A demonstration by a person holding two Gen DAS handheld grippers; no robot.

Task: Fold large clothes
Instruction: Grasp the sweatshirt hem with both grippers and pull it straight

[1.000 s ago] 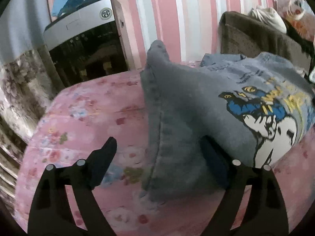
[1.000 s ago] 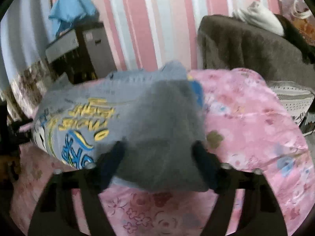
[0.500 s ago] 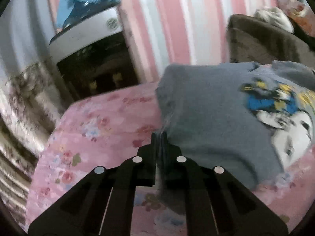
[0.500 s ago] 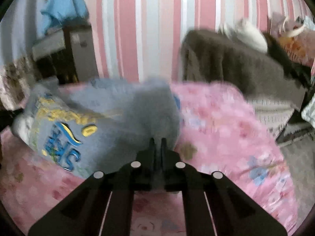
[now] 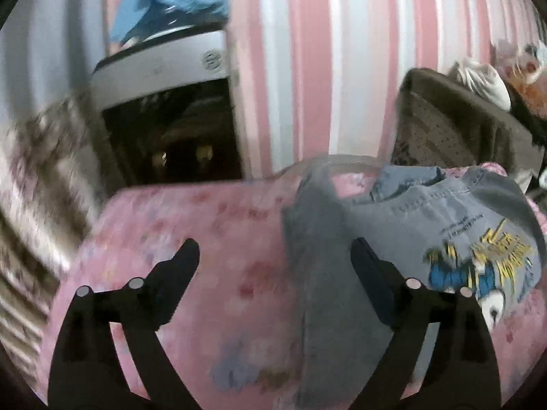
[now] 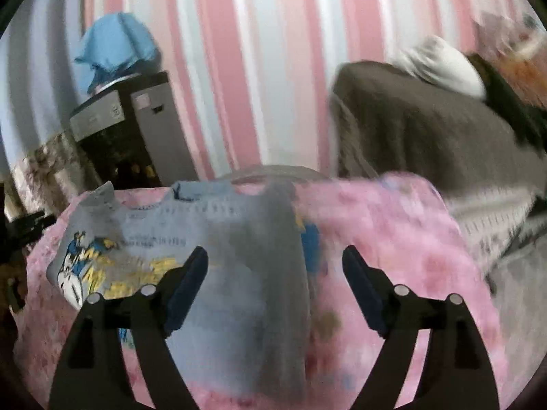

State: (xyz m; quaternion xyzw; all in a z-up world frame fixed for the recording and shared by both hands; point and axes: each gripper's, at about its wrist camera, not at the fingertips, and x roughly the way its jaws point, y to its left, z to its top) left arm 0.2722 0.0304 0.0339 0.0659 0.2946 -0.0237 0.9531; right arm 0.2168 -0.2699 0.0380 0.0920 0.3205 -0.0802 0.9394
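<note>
Left wrist view shows the left claw [image 5: 275, 259] spread wide and empty, its jaws having just been opening after pinching the grey sweatshirt [image 5: 403, 225] half a second ago; the folded sleeve edge now lies loose between them on the pink floral bed [image 5: 191, 225]. Right wrist view shows the right claw [image 6: 275, 266] likewise released and just opened, over the sweatshirt's other folded-in side.

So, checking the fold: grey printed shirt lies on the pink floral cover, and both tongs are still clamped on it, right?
Not clamped. In both wrist views the left tongs and right tongs have just opened, clear of the grey printed shirt on the pink floral cover.
</note>
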